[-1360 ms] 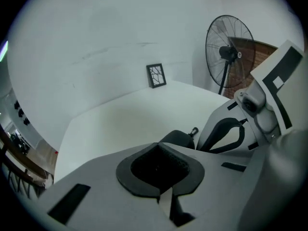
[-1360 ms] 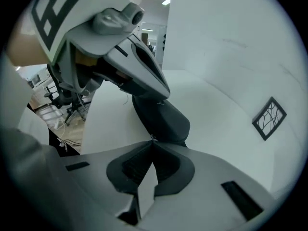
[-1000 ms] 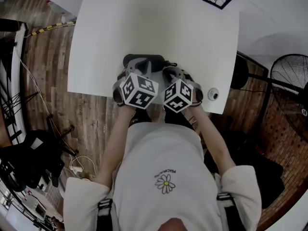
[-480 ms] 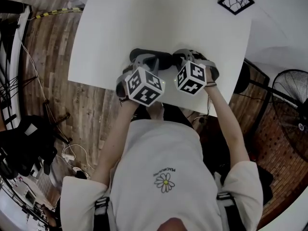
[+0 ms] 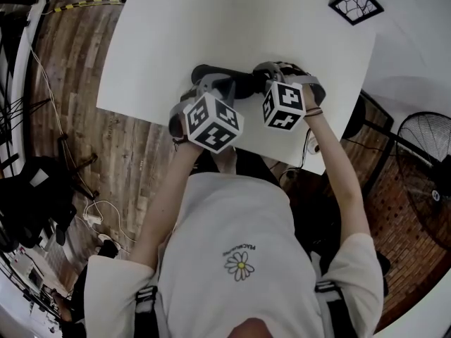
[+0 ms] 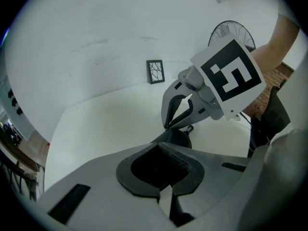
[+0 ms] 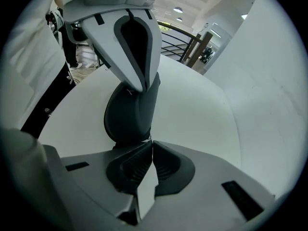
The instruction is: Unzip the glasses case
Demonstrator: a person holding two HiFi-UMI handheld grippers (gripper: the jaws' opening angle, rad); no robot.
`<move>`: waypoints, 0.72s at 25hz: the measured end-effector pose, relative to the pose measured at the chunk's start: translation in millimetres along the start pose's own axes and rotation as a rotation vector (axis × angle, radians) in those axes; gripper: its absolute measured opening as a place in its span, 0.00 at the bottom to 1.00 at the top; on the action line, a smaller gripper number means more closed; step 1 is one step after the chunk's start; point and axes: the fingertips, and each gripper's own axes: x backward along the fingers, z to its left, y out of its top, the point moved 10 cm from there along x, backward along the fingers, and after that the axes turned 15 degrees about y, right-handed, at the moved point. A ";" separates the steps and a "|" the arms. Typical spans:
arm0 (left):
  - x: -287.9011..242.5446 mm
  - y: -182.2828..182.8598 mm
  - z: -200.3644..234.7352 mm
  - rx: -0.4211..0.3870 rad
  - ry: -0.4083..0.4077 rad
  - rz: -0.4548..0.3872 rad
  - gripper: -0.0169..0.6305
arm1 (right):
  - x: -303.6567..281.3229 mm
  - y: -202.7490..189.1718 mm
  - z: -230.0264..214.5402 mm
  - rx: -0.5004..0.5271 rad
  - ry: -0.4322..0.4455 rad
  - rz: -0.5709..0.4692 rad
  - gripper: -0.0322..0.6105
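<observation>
A dark glasses case (image 5: 243, 84) lies on the white table (image 5: 176, 41) close to its near edge. My left gripper (image 5: 211, 86) is shut on the case's left end; in the left gripper view the case (image 6: 175, 137) fills the hollow between the pads of that gripper (image 6: 161, 167). My right gripper (image 5: 266, 76) stands at the case's right end. In the right gripper view its jaws (image 7: 150, 143) are shut, tips pinching the zip pull at the end of the case (image 7: 127, 117). The left gripper (image 7: 142, 83) clamps the case just beyond.
A black-framed square object (image 5: 356, 4) lies at the table's far right corner. A standing fan (image 5: 423, 160) is on the floor to the right. Cables and dark gear (image 5: 35, 203) lie on the wooden floor at the left.
My right gripper has moved away from the left one to the right, along the case, and has rolled over. The left gripper has stayed on the case.
</observation>
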 end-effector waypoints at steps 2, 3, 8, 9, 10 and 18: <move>-1.3 -2.9 -1.0 0.002 0.001 -0.003 0.04 | -2.3 -1.1 1.1 -0.017 -0.001 -0.010 0.06; -1.2 -4.9 -1.0 0.013 -0.003 -0.007 0.04 | -2.7 -1.1 1.9 -0.027 0.003 -0.012 0.06; 6.8 -8.8 6.8 0.121 -0.032 -0.025 0.04 | 7.6 2.1 8.7 -0.099 -0.035 -0.058 0.06; 10.0 -5.6 9.9 0.143 -0.020 -0.039 0.04 | 13.2 2.9 9.2 -0.121 -0.063 -0.082 0.06; 14.4 -0.3 13.6 0.160 0.001 -0.064 0.04 | 20.5 4.0 8.8 -0.141 -0.094 -0.110 0.06; 80.0 76.4 62.8 0.177 0.216 -0.437 0.04 | 131.4 15.8 2.0 -0.288 -0.440 -0.383 0.21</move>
